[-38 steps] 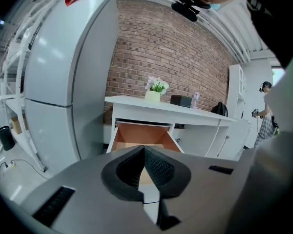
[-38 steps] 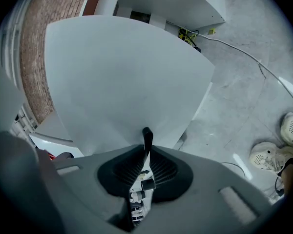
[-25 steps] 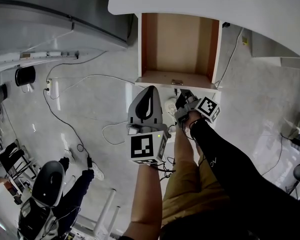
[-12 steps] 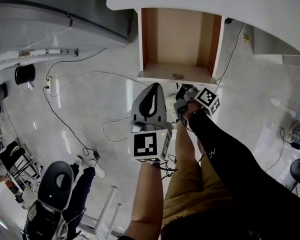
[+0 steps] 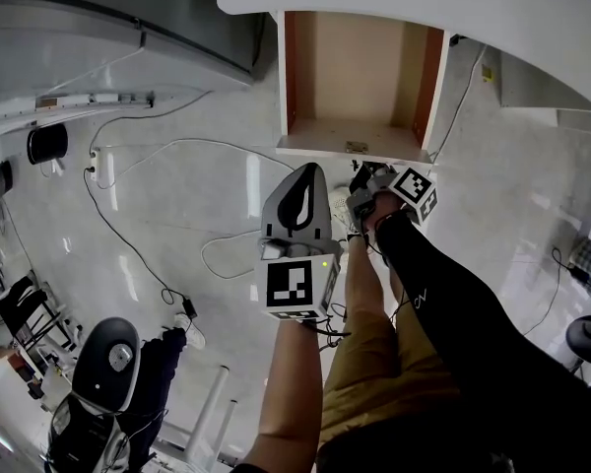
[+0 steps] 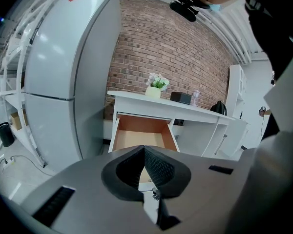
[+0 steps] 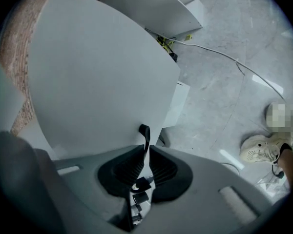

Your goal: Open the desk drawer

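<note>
The drawer (image 5: 360, 67) stood pulled well out from under the white worktop (image 5: 424, 8), directly ahead of both tongs, its brown wooden inside bare. The right tongs (image 5: 361, 175) sat right at the near face of the drawer, just below its top edge. In the right gripper view those tongs (image 7: 146, 152) were closed almost fully together, clamped on a thin dark pull (image 7: 144, 136) that ran up from between the pads to the white drawer front (image 7: 102, 82), which filled most of the space ahead of them. The right marker cube (image 5: 414, 193) rode just behind those tongs, on the dark-sleeved arm.

The left tongs (image 5: 310, 170) hung beside the right tongs and a little further back from the drawer, touching nothing. In the left gripper view the left tongs (image 6: 144, 151) had their pads met at the tips with nothing between them, and the open drawer (image 6: 141, 138) lay straight ahead beyond them. Its marker cube (image 5: 297, 286) sat behind them on the bare forearm.

Past the left tongs a pale refrigerator (image 6: 53, 82) stood to the left of the worktop (image 6: 151, 104), a small potted plant (image 6: 157, 84) sat on top of it, and a brick wall (image 6: 176, 48) rose behind. A white cable (image 5: 158, 156) trailed over the glossy floor (image 5: 197, 215) to the left of the left tongs, and a white shoe (image 7: 261, 147) lay on the floor to the right of the right tongs.
</note>
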Tool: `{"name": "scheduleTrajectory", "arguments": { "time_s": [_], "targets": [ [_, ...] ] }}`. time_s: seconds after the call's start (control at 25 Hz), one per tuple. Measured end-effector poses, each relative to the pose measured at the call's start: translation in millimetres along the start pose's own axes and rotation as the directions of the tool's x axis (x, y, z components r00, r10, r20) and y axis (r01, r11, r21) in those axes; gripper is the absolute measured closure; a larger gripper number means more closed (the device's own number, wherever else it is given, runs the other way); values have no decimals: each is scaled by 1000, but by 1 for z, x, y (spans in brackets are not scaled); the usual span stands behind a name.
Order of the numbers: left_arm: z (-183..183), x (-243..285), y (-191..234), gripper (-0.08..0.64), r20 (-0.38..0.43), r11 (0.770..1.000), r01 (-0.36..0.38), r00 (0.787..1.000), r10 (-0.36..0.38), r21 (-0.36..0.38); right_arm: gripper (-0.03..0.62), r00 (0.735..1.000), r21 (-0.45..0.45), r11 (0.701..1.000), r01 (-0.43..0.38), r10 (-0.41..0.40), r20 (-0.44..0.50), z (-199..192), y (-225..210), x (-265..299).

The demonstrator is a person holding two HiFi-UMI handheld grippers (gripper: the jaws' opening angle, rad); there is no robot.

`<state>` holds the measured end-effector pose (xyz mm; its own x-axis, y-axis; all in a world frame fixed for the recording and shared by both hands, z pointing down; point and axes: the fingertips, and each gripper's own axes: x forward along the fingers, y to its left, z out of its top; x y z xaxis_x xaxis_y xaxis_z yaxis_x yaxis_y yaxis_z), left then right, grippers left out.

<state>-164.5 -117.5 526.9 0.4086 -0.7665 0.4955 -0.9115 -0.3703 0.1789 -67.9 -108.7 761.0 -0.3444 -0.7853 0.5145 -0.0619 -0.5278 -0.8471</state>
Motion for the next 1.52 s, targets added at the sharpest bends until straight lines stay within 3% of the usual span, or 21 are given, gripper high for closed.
{"name": "scheduleTrajectory", "arguments": {
  "time_s": [0.16,0.36,0.4,0.56,0.68,0.8,0.92,1.04,1.12,1.2,1.24,1.28,1.36,1.44,1.52],
  "targets": [
    [-1,11,-6,552,0,1000,25,1000,-25,-8,554,999,68,996,53,-53,1,3,-3,-2],
    [10,24,-8,552,-3,998,60,998,-60,10,463,994,25,994,107,-107,-13,6,-14,-8],
    [12,26,-9,552,-2,998,65,998,-65,14,420,994,24,993,111,-111,-11,9,-17,-12],
    [18,34,-11,552,-5,996,82,997,-82,29,413,992,-9,992,123,-123,-12,16,-23,-34],
    [21,39,-13,552,-12,995,97,995,-96,32,413,987,-109,982,157,-160,-20,21,-29,-54],
    [29,38,-12,552,-21,994,102,995,-101,34,413,983,-322,935,149,-176,-56,23,-18,-72],
    [43,34,-16,552,-26,993,112,994,-110,44,413,974,-471,861,191,-226,-17,42,-7,-103],
    [56,30,-23,552,-35,991,120,992,-118,55,411,952,-603,745,285,-294,86,77,4,-137],
    [66,23,-28,552,-44,991,119,992,-117,65,411,950,-685,670,286,-290,114,91,28,-152],
    [79,16,-33,552,-46,990,118,992,-114,79,411,958,-778,573,258,-259,127,101,68,-159],
    [86,13,-35,552,-45,989,116,993,-113,90,377,963,-827,509,239,-236,133,104,90,-161],
    [94,9,-38,552,-45,988,114,993,-110,104,287,969,-871,443,214,-209,132,107,111,-162],
    [111,-2,-44,552,-41,985,106,994,-101,137,284,982,-931,328,157,-151,112,111,144,-167],
    [131,-14,-54,552,-29,982,92,996,-89,163,284,992,-965,240,108,-93,88,113,178,-178],
    [149,-24,-68,552,-14,980,78,997,-77,186,284,997,-981,182,63,-46,55,114,208,-193]
  ]
}}
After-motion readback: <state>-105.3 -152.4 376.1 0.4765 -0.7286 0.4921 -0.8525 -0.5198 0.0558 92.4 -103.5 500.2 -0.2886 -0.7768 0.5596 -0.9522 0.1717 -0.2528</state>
